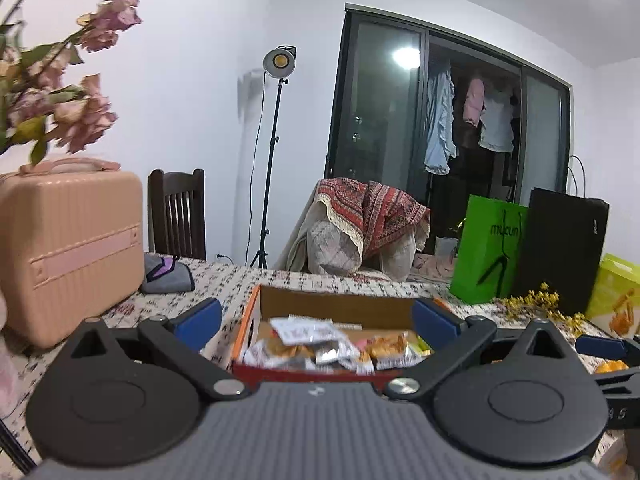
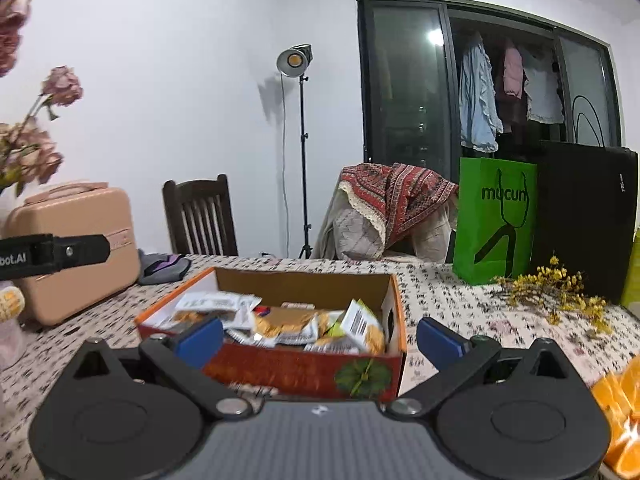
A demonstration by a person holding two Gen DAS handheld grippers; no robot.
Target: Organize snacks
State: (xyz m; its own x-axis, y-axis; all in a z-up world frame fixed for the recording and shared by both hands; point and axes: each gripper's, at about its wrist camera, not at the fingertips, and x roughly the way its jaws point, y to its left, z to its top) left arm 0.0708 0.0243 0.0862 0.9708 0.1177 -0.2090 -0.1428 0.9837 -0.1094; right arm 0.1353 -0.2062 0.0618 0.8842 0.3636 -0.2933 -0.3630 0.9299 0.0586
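An open cardboard box (image 1: 336, 304) with red and orange sides stands on the patterned tablecloth; it also shows in the right wrist view (image 2: 304, 368). Several snack packets (image 1: 332, 344) lie inside it, also seen in the right wrist view (image 2: 288, 322). My left gripper (image 1: 318, 326) is open and empty, its blue-padded fingers either side of the box's near end. My right gripper (image 2: 318, 338) is open and empty, close in front of the box. The right gripper's tip (image 1: 600, 346) shows at the right of the left wrist view. The left gripper's body (image 2: 56, 254) shows at the left of the right wrist view.
A pink hard case (image 1: 68, 252) and dried pink flowers (image 1: 60, 112) stand at the left. A grey cloth (image 1: 168, 274) lies behind. A green bag (image 2: 496, 220), a black bag (image 2: 584, 220) and yellow dried sprigs (image 2: 556, 288) stand at right. An orange-printed package (image 2: 620, 412) lies near right.
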